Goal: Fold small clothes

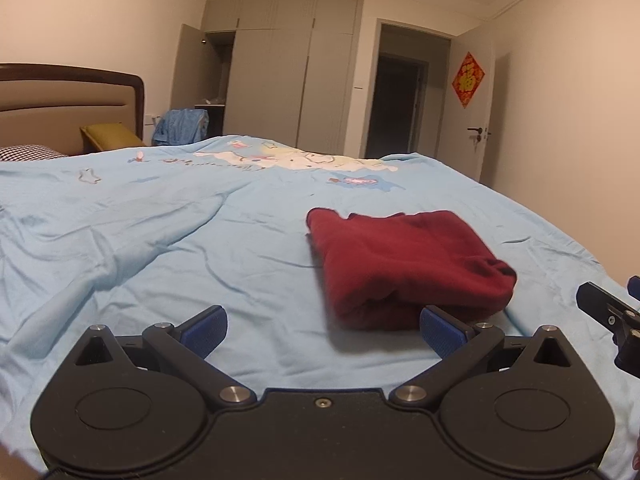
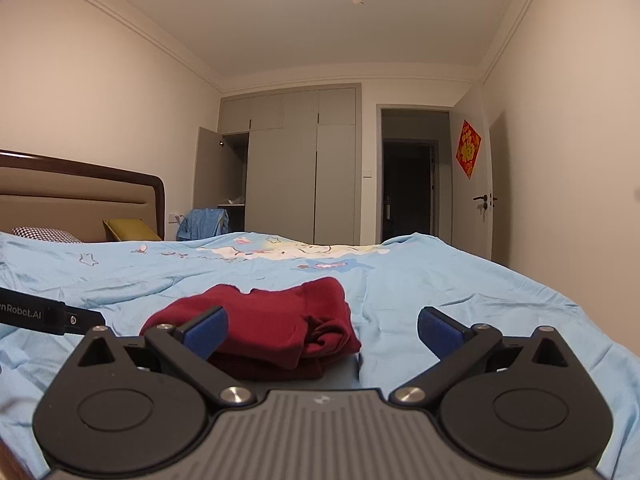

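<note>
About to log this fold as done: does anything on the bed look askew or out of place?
The dark red garment lies folded on the light blue bedcover, but its layers are uneven: one end bunches into loose rolls rather than a flat edge. Both grippers, left and right, are open and hold nothing. Nothing spilled or damaged.

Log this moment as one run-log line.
task: fold small clothes | garment: red, folded, on bed | left gripper: open, empty | right gripper: open, empty | contact: none
</note>
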Demonstrator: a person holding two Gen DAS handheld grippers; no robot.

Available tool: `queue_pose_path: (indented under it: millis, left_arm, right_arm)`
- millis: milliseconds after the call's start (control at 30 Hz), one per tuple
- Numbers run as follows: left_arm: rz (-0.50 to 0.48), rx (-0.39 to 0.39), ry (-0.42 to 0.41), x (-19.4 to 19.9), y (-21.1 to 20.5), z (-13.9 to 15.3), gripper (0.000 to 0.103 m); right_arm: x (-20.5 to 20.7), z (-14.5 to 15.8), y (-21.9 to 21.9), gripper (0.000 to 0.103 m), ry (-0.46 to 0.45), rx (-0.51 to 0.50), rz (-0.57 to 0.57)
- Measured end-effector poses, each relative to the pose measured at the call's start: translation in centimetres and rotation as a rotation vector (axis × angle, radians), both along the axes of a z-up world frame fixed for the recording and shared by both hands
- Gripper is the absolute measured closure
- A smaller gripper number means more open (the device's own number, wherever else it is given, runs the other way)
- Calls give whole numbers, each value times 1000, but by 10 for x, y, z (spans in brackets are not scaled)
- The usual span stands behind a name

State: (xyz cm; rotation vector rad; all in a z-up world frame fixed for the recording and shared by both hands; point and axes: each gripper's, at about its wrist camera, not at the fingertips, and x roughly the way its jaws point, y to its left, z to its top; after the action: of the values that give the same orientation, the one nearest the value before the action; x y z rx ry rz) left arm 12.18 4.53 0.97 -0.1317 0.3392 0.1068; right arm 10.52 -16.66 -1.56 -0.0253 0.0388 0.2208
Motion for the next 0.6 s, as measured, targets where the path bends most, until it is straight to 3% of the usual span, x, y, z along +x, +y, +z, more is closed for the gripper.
queue_pose_path:
  millis: [600]
  left_arm:
    - [-17,32,3,-6,-7,-16,1]
  right_arm:
    - [9,-20,1,0,54,14,-20]
